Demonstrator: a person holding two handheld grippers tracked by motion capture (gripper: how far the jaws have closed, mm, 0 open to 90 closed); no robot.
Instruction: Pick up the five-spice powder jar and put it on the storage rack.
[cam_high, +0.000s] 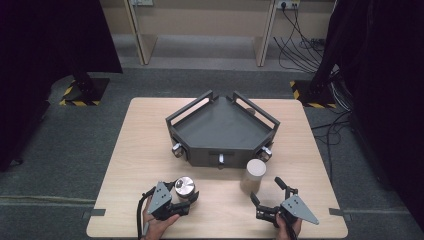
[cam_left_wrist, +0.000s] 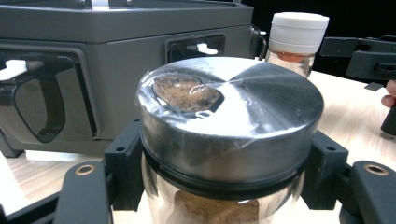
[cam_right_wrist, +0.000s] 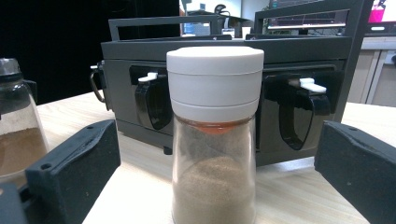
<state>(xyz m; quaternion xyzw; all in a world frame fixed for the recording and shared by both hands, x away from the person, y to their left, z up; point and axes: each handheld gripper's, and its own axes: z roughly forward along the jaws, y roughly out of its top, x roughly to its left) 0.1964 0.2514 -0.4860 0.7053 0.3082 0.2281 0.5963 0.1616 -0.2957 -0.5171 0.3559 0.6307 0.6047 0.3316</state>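
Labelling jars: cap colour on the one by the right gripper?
White cap; clearest in the right gripper view.

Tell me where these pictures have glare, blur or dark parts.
Left gripper view: glare streaks on the brushed silver metal lid of the glass spice jar; right background black. Right gripper view: the white-capped glass spice jar is sharp, the black claw pads blurred. High view: even light on the pale wooden table, dark upper corners.

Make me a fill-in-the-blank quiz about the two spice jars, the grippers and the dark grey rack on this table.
1. The left gripper is shut on the glass jar with the ____ metal lid.
2. The glass jar with the white plastic lid stands between the ____ jaws of the right gripper.
3. Both jars hold a ____ powder.
4. The dark grey three-sided rack stands on a light ____ table.

Missing words: silver; open; brown; wooden
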